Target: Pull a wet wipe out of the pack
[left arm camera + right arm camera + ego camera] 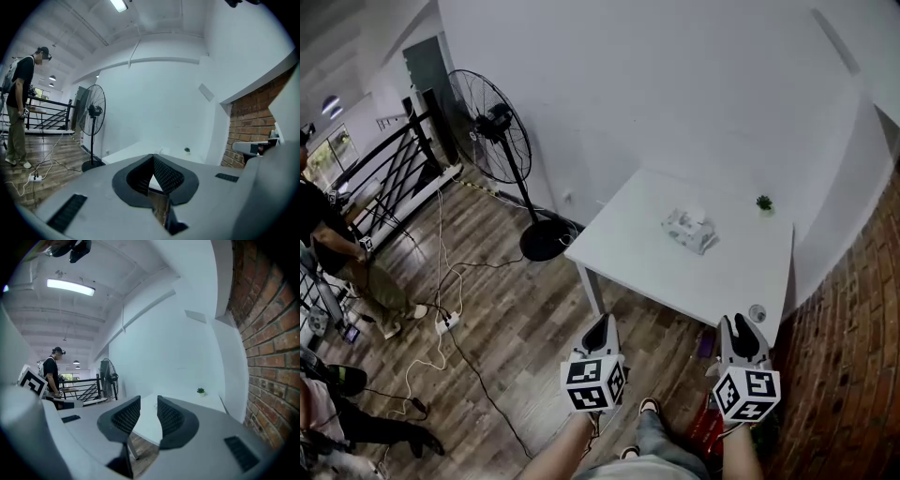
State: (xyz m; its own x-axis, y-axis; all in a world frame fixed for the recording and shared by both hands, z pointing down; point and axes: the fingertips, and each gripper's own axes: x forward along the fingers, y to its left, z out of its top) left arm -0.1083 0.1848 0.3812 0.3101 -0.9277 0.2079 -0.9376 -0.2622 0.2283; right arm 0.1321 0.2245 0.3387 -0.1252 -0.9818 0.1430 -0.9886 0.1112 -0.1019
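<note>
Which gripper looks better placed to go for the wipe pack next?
Probably the right gripper: its jaws stand apart, ready to close on the pack, while the left gripper has its jaws together. Neither is over the table yet.

The left claw (602, 323) and right claw (739, 325) — grey bodies, black textured pads (124, 418) — each bear a black-and-white marker cube (592, 382).

Head view, by the clock. At 3 o'clock, white table (656, 253); at its 1 o'clock corner, small green potted plant (764, 202); at its 5 o'clock corner, a small round object (757, 312), too small to name. At 10 o'clock, black pedestal fan (492, 127), upright on wooden floor (516, 319). At 9 o'clock, black railing (384, 178) and a standing person (328, 244). At 8 o'clock, white power strip (447, 324) with trailing cables. At 4 o'clock, brick wall (853, 328).
</note>
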